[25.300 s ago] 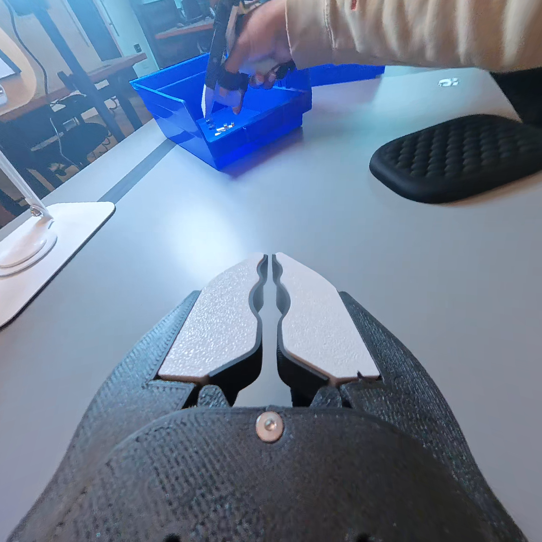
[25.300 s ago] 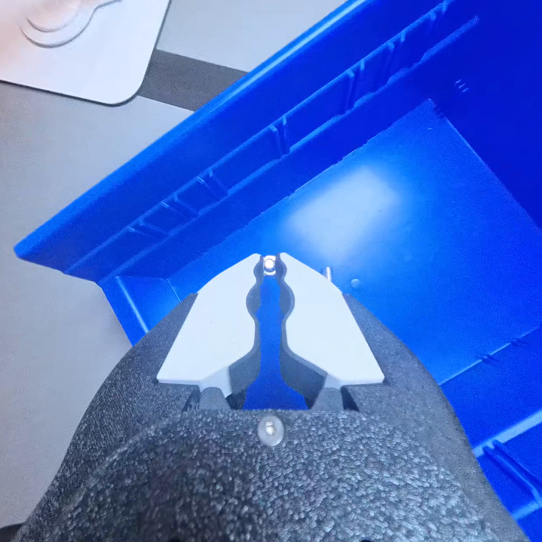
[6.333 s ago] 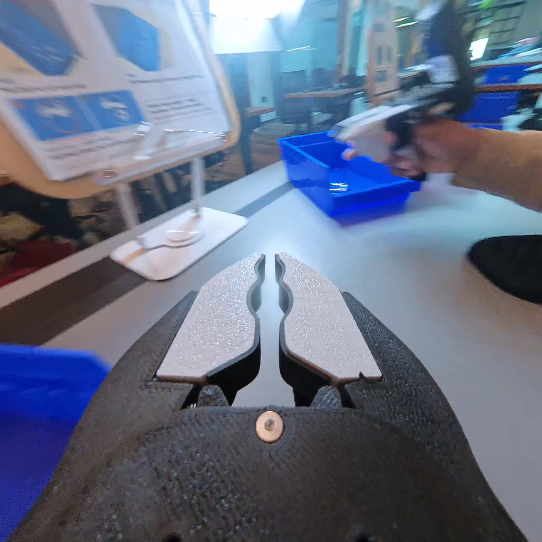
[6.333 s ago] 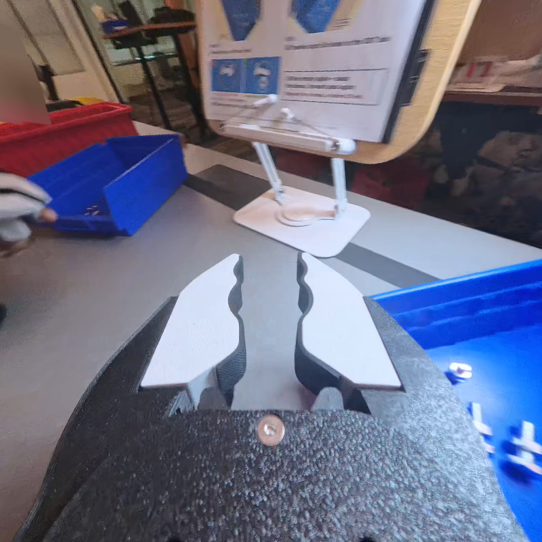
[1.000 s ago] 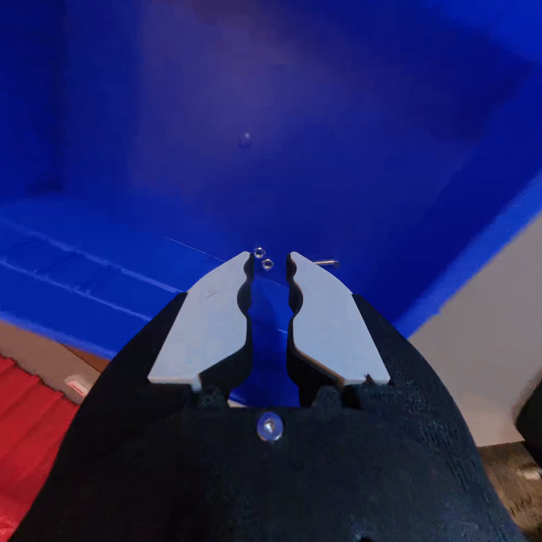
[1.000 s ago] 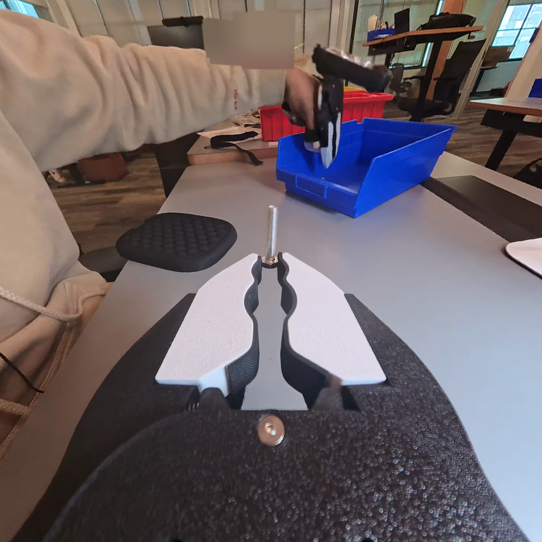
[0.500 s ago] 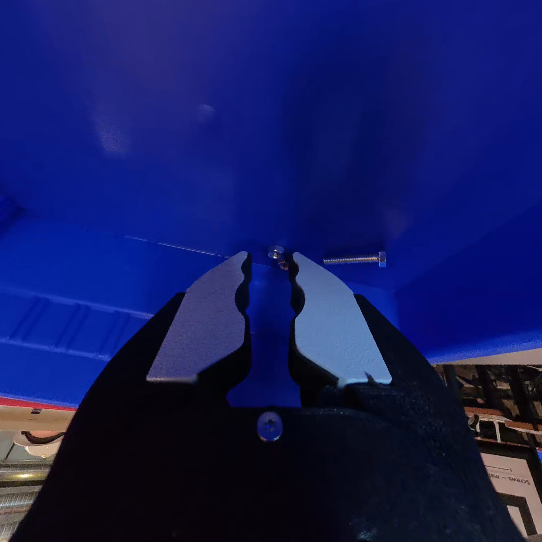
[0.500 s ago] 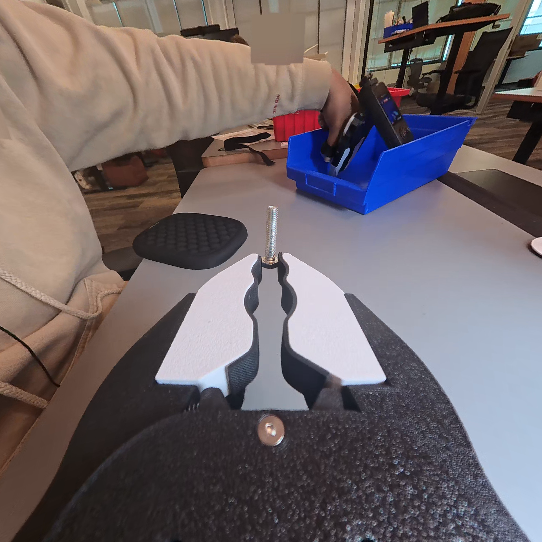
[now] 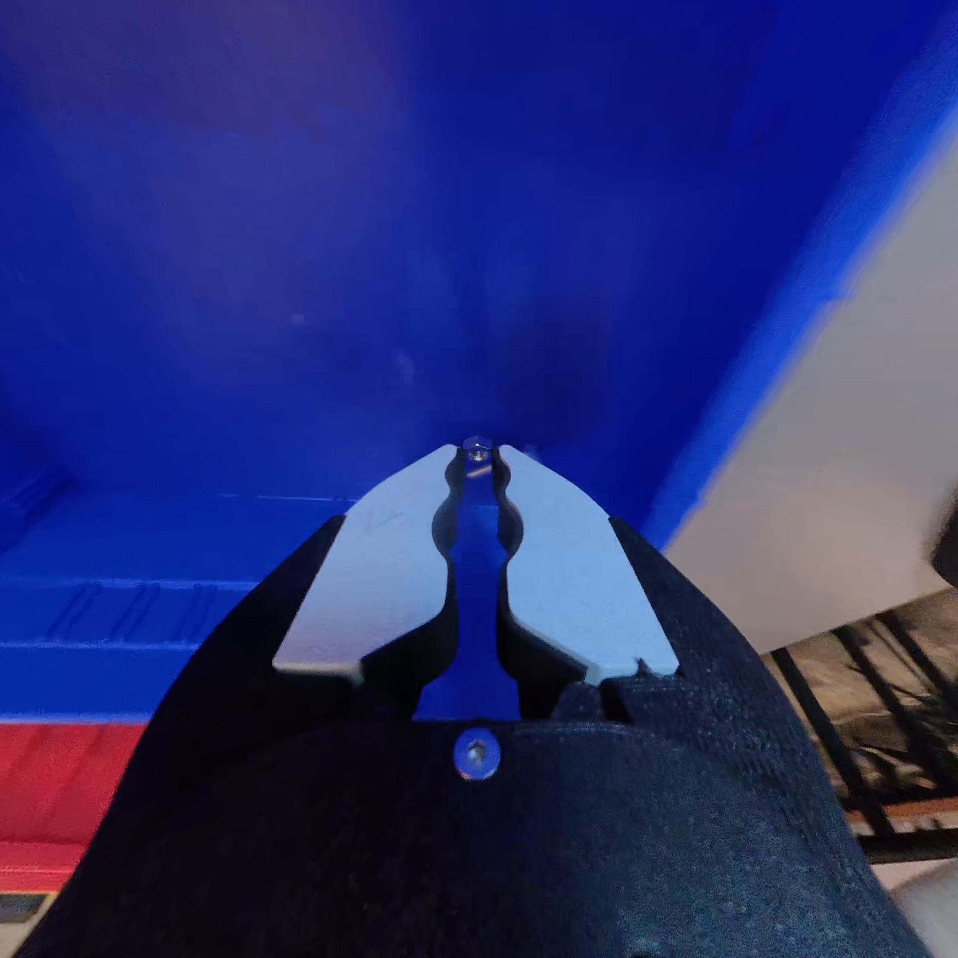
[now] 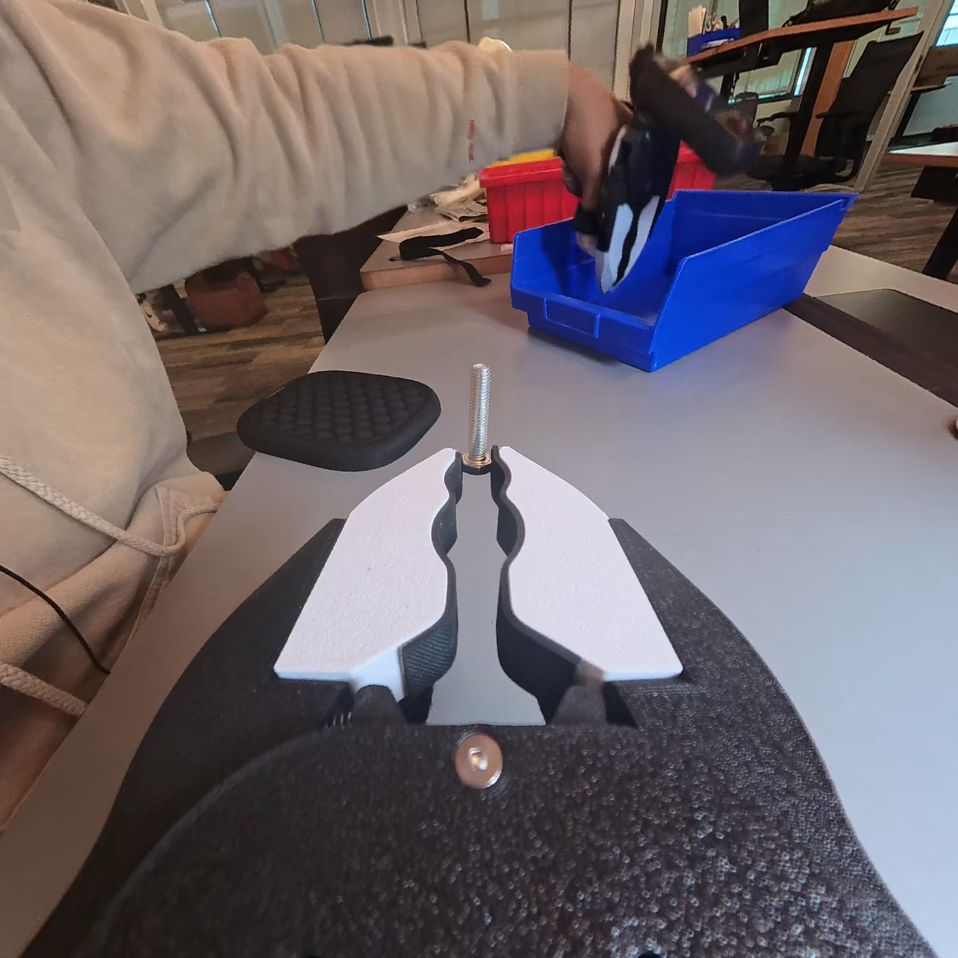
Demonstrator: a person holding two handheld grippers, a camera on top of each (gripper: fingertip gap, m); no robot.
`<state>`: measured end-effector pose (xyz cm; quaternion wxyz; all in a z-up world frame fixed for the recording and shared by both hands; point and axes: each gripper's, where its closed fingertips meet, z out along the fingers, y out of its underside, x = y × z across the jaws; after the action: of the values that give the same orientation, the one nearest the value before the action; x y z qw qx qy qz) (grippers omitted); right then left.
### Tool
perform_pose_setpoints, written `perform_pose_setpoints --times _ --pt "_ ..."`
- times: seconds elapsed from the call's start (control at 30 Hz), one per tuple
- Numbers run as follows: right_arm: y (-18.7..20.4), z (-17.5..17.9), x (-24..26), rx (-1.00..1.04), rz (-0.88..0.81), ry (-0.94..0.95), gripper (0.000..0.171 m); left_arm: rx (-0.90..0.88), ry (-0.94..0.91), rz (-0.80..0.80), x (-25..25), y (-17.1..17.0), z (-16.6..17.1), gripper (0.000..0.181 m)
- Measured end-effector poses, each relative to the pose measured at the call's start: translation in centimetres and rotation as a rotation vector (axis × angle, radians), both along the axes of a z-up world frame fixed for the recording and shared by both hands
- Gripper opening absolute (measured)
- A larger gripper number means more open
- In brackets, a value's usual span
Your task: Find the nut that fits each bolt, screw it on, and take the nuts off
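My left gripper [image 9: 477, 455] is inside a blue bin [image 9: 363, 259], shut on a small silver nut [image 9: 477, 452] pinched between its fingertips. In the right wrist view the left gripper [image 10: 619, 269] shows farther off, pointing down into the blue bin [image 10: 700, 290], held by a hand in a beige sleeve. My right gripper [image 10: 478, 464] is shut on the head of a silver bolt [image 10: 479, 409]. The bolt's threaded shaft stands upright above the grey table [image 10: 726, 492].
A black dimpled pad [image 10: 339, 417] lies on the table's left edge. A red bin [image 10: 534, 199] stands behind the blue bin, on another surface, and shows at the lower left of the left wrist view [image 9: 57, 777]. The person's sleeve [image 10: 233, 140] spans the upper left. Spacing between my two grippers at the tips: around 40 cm.
My left gripper has closed on a nut in the bin and has tilted and shifted in the bin; the loose bolt seen beside it is out of view. My right gripper holds the bolt still.
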<state>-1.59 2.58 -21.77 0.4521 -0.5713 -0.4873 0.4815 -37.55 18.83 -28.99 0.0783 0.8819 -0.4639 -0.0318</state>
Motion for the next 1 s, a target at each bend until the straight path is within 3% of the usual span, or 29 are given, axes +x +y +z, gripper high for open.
perform_pose_setpoints --times 0.13,0.2,0.33,0.47,0.63,0.7,0.8,1.0 --pt "0.1 0.1 0.0 0.009 -0.003 0.000 0.010 0.054 -0.124 -0.223 7.8 -3.4 5.0 0.011" --pt "0.2 0.3 0.2 0.016 -0.013 0.004 0.010 0.076 -0.156 -0.363 12.5 -5.8 5.8 0.010" --pt "1.1 1.3 1.1 0.031 -0.059 0.038 0.010 0.077 -0.171 -0.617 21.5 -9.5 2.5 0.010" --pt "2.8 2.0 2.9 0.047 -0.150 0.067 0.010 0.054 -0.160 -0.727 27.9 -10.5 -2.5 0.010" --pt "4.4 3.4 6.0 0.025 -0.226 0.149 0.010 0.032 -0.217 -0.741 31.3 -11.1 -3.7 0.010" --pt "4.8 3.6 6.7 0.033 -0.247 0.153 0.010 0.037 -0.244 -0.742 31.2 -11.4 -3.8 0.020" --pt "4.9 3.7 7.1 0.036 -0.255 0.158 0.010 0.091 -0.412 -0.700 31.4 -11.6 -3.2 0.031" --pt "4.9 3.4 6.9 0.036 -0.249 0.145 0.010 0.218 -0.719 -0.519 31.0 -10.9 -3.1 0.026"
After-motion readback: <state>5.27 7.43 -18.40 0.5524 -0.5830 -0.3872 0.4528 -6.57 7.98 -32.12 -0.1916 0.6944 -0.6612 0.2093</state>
